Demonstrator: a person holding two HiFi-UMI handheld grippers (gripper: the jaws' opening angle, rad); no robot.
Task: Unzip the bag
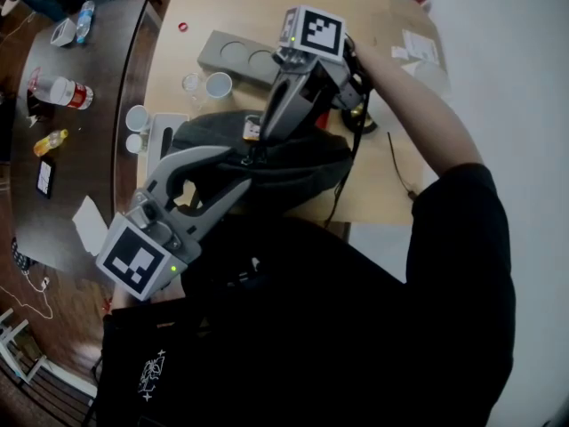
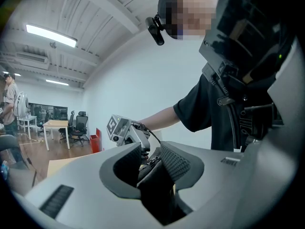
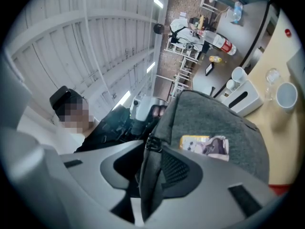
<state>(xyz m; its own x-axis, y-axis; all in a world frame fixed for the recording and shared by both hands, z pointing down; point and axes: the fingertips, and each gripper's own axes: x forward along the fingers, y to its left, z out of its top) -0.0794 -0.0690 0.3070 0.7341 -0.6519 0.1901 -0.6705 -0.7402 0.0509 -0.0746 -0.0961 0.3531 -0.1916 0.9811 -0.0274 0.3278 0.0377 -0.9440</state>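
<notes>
Step in hand, judged: securing zip before pull.
- Bag [image 1: 293, 163]: dark grey, lying at near edge of bench [image 1: 240, 7].
- Left hand-held gripper [image 1: 238, 169]: clamped on bag fabric, steadying it.
- Right hand-held gripper [image 1: 258, 146]: jaws apart astride fold carrying zip pull [image 3: 152, 144], not yet pinching.
- Next move: clamp pull firmly, then draw along zip line against left hold.
- Bench: light wood, carrying grey block [image 1: 238, 58] and cups [image 1: 218, 84].
- Room: dark table [image 1: 80, 132] beside bench, with bottles.
</notes>
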